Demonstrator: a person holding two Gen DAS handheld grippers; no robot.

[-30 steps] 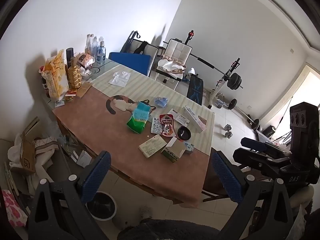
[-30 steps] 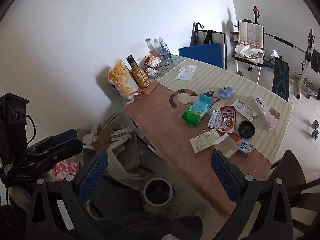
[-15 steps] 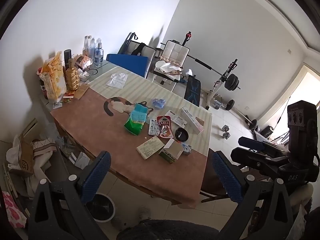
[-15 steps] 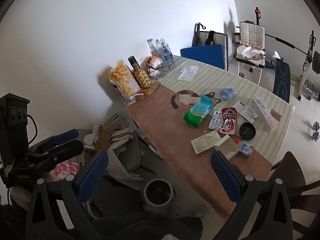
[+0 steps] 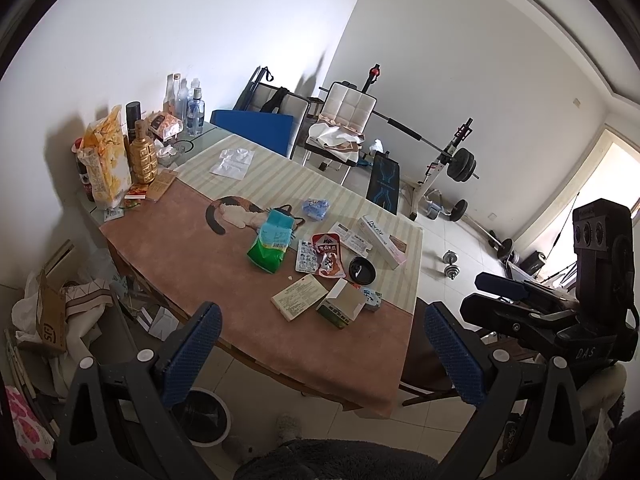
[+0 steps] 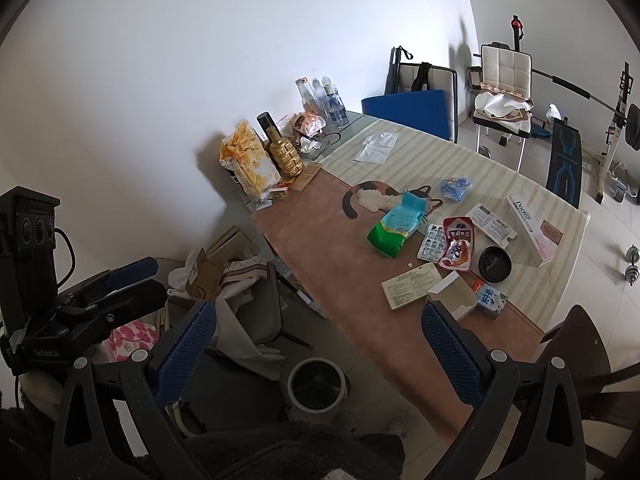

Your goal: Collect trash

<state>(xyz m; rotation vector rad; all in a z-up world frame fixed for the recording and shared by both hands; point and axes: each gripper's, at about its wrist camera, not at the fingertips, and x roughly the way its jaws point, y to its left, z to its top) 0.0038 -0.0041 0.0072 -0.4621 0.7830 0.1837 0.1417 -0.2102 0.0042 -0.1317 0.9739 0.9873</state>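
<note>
Trash lies scattered on the table [image 5: 192, 248]: a green and blue packet [image 5: 270, 245], a red snack wrapper [image 5: 328, 255], a black lid [image 5: 362, 271], a flat paper box [image 5: 298, 297], an opened carton [image 5: 341, 304] and a long white box [image 5: 382, 235]. The same items show in the right wrist view, with the green packet [image 6: 396, 230] and lid [image 6: 495, 263]. A round bin [image 6: 317, 378] stands on the floor beside the table; it also shows in the left wrist view [image 5: 204, 416]. My left gripper [image 5: 320, 354] and right gripper [image 6: 316, 354] are open, empty, held high above the floor.
Bottles and a yellow snack bag [image 5: 105, 160] stand at the table's far left corner. Cardboard and bags [image 5: 48, 320] pile on the floor at left. Chairs [image 5: 352, 108], a weight bench and a barbell [image 5: 460, 164] stand behind. A dark chair [image 6: 576, 344] is at the table's near end.
Both grippers have drifted slightly back and up, so the table sits a little lower and smaller in view. Nothing on the table moved.
</note>
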